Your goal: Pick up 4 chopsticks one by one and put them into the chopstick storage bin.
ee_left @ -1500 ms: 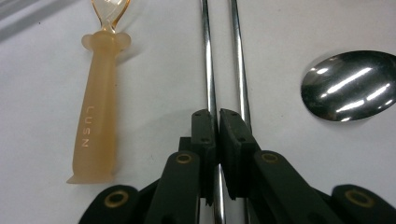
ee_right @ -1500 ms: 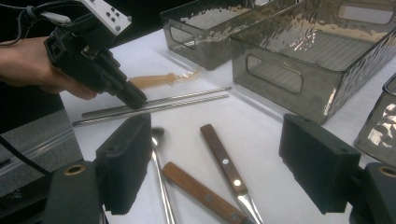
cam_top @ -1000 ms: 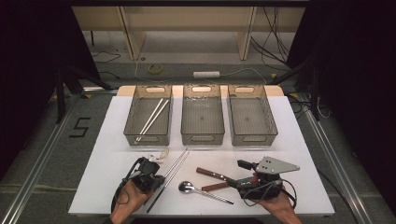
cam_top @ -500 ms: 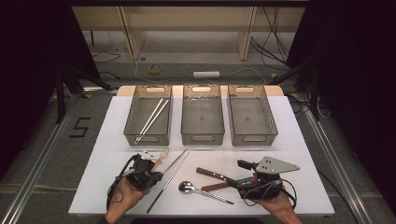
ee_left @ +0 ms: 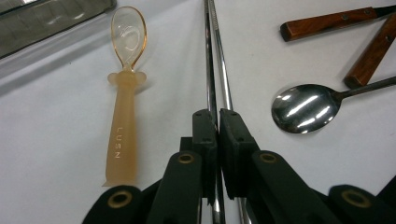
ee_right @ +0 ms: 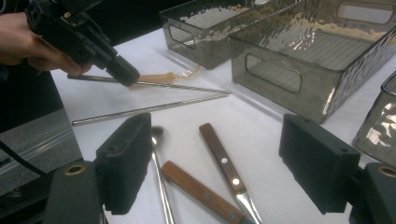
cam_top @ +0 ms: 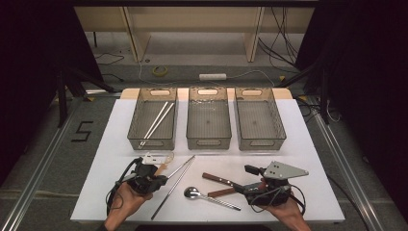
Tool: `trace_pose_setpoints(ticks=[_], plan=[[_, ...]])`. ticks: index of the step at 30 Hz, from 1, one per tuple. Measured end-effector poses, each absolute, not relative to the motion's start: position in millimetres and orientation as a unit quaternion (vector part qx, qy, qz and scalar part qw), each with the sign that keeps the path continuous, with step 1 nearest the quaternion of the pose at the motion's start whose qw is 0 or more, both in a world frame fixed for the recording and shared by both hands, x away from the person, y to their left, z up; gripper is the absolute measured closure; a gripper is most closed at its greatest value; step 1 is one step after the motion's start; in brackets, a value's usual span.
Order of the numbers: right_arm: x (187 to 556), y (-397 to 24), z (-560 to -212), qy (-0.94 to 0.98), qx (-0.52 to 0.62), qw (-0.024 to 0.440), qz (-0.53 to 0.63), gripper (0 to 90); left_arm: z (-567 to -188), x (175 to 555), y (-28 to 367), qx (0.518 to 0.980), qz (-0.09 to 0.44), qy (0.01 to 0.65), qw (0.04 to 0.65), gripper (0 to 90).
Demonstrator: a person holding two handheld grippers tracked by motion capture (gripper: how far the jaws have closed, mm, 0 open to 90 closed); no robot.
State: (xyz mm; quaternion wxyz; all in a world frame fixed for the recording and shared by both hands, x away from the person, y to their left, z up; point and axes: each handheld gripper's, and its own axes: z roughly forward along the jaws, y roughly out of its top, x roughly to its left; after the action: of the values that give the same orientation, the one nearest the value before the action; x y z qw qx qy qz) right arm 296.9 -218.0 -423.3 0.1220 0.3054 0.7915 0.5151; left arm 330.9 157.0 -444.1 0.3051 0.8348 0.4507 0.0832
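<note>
At the near edge of the white table (cam_top: 308,144), our left gripper (cam_top: 161,179) was clamped on one metal chopstick (ee_left: 211,70), its jaws pinched hard together on the thin rod. In the right gripper view that chopstick (ee_right: 187,87) sat raised off the table at its held end, while its twin, the second chopstick (ee_right: 149,109), lay flat just below it. In the high view the pair ran from about 7 o'clock toward 1 o'clock, left of the table's middle. A translucent amber baby spoon (ee_left: 123,112) lay just beside the chopsticks, at 9 o'clock from our jaws in the left gripper view. A steel spoon (ee_left: 303,107) rested at 3 o'clock, with two wooden knife handles (ee_left: 327,23) beyond it at 1 o'clock. Our right gripper (ee_right: 219,168) stood wide open, holding nothing, above the steel spoon's handle and the wooden handles. Three grey bins lined the far side at 12 o'clock; the left bin (cam_top: 137,120) held a pair of white chopsticks (cam_top: 156,122).
</note>
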Motion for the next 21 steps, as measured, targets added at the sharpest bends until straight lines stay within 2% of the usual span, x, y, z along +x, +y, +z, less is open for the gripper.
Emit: trace_pose_setpoints(ticks=[21], plan=[[297.9, -219.4, -423.3, 0.790, 0.309, 0.122, 0.516, 26.9, -409.0, 327.3, 178.4, 0.815, 0.103, 0.448, 0.353, 84.7]])
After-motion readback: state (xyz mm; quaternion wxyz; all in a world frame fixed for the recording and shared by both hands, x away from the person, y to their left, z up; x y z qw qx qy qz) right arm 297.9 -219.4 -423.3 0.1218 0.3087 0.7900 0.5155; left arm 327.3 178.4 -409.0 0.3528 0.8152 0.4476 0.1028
